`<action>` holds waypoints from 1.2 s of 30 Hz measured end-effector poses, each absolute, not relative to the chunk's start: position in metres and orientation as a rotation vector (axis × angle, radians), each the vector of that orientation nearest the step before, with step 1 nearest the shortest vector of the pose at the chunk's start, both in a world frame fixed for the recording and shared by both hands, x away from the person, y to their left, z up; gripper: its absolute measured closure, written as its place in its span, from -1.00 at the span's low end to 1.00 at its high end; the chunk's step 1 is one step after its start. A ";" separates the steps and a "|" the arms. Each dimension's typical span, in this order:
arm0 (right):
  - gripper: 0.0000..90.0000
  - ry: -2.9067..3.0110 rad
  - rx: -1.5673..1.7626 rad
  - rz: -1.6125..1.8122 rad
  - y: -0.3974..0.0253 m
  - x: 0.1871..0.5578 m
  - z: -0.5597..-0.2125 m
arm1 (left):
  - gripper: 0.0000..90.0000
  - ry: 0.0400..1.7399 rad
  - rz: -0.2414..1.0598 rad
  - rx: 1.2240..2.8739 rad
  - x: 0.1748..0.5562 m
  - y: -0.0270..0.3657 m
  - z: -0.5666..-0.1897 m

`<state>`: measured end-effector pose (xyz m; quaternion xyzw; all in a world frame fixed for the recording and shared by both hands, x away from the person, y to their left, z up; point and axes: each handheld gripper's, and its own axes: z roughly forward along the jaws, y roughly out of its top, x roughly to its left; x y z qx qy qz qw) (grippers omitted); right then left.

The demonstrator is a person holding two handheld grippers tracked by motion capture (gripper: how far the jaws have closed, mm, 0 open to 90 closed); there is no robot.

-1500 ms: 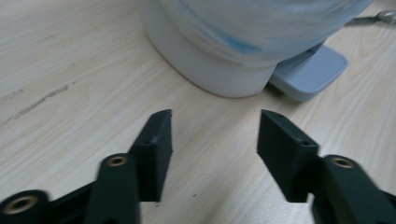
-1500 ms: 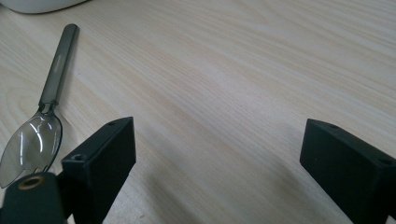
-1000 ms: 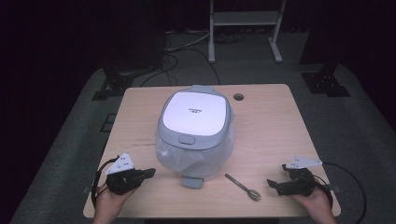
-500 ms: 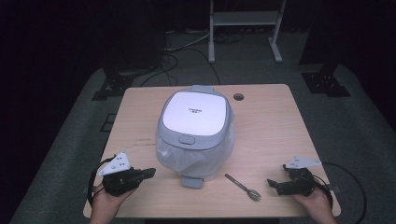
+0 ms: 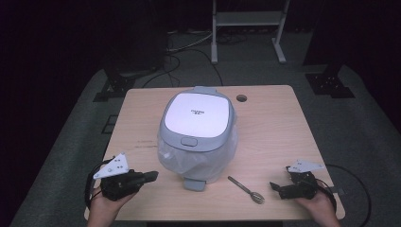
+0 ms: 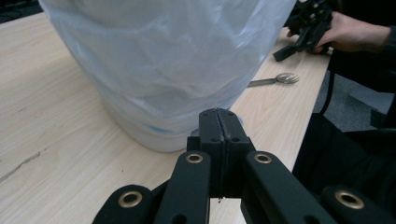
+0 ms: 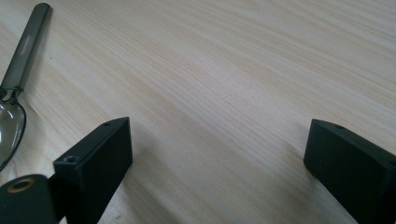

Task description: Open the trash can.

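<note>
A grey and white rice cooker (image 5: 197, 132) stands mid-table with its lid down and a clear plastic bag around its lower body. A metal spoon (image 5: 246, 189) lies on the wood just right of its front. My left gripper (image 5: 152, 176) is shut with nothing in it, near the front left edge, pointing at the cooker. In the left gripper view the closed jaws (image 6: 218, 116) sit just short of the bagged cooker (image 6: 173, 60). My right gripper (image 5: 276, 189) rests at the front right, open. In the right gripper view it (image 7: 219, 140) spans bare wood, with the spoon (image 7: 18, 70) at the left.
The wooden table (image 5: 283, 123) has a round cable hole (image 5: 241, 98) at the back. A white metal stand (image 5: 246, 19) and cables lie on the floor behind. In the left gripper view the other hand with its gripper (image 6: 308, 28) shows beyond the spoon (image 6: 275, 79).
The left gripper has shifted slightly and turned a little. The right gripper and the cooker have stayed where they were.
</note>
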<state>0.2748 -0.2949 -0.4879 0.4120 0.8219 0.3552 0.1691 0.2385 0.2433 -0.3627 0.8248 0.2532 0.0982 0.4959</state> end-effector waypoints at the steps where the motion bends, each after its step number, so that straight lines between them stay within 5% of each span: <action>1: -0.85 2.337 1.171 1.010 -0.295 0.275 -0.488 | 1.00 0.606 0.237 1.999 0.238 0.243 -0.361; 36: -0.87 2.335 1.174 1.006 -0.295 0.275 -0.488 | 0.99 0.460 0.186 1.925 0.251 0.222 -0.288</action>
